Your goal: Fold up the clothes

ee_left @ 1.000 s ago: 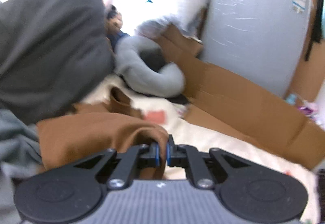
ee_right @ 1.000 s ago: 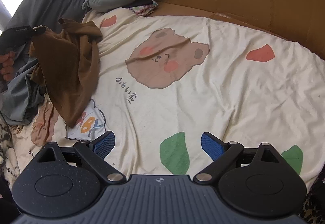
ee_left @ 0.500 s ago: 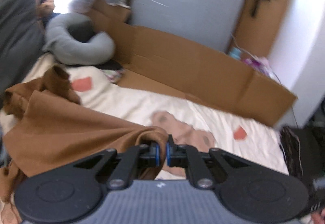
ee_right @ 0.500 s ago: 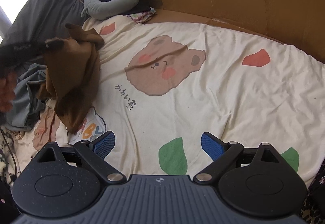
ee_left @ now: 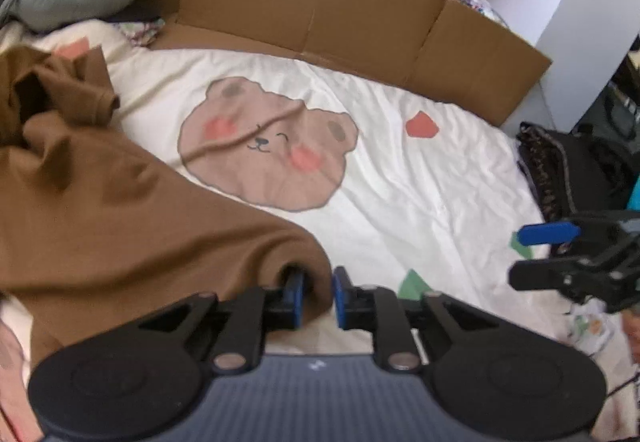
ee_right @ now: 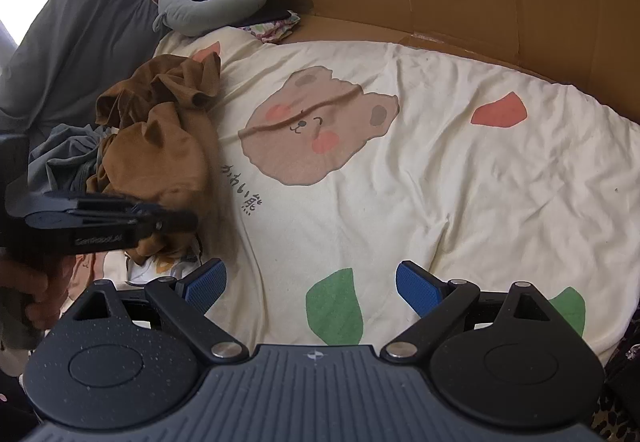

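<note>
1. The left gripper (ee_left: 316,296) pinches a fold of the brown garment (ee_left: 120,193) between its blue pads
2. The right gripper (ee_right: 310,282) hangs spread wide, empty, above the cream bear blanket (ee_right: 440,177)
3. The garment trails crumpled across the blanket's left side, toward the grey neck pillow (ee_right: 212,1)

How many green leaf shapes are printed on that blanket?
2 in the right view: one leaf between the right tongs, another at the right edge; more may be hidden.
</note>
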A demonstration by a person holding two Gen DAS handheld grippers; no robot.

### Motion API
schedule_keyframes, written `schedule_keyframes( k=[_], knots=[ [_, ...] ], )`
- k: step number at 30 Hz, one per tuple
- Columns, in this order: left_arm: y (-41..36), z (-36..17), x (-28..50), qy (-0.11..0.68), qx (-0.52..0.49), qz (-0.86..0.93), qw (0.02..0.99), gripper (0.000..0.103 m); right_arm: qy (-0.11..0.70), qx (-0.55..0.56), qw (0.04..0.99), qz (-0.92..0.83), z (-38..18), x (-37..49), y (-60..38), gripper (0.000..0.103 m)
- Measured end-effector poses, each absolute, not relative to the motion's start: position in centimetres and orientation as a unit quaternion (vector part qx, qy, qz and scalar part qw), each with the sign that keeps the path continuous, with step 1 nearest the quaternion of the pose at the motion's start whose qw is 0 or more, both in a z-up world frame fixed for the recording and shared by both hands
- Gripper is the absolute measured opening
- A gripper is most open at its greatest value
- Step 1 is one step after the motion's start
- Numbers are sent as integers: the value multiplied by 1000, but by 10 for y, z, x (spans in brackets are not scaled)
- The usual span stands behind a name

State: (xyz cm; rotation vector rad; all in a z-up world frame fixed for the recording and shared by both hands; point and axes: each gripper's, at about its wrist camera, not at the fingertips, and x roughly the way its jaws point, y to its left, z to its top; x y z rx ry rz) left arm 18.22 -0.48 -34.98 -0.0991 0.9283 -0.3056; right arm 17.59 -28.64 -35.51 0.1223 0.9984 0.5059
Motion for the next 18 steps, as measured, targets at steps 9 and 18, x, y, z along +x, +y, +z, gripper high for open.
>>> schedule_keyframes(
  k=[9,18],
  knots=[
    [43,-339,166,439,-99,-77,890,46,470,47,845,250,-350,179,-279,94],
    [106,-341,167,413,-146,58,897,64,461,31,844,272,-333,190,-264,94]
  ],
)
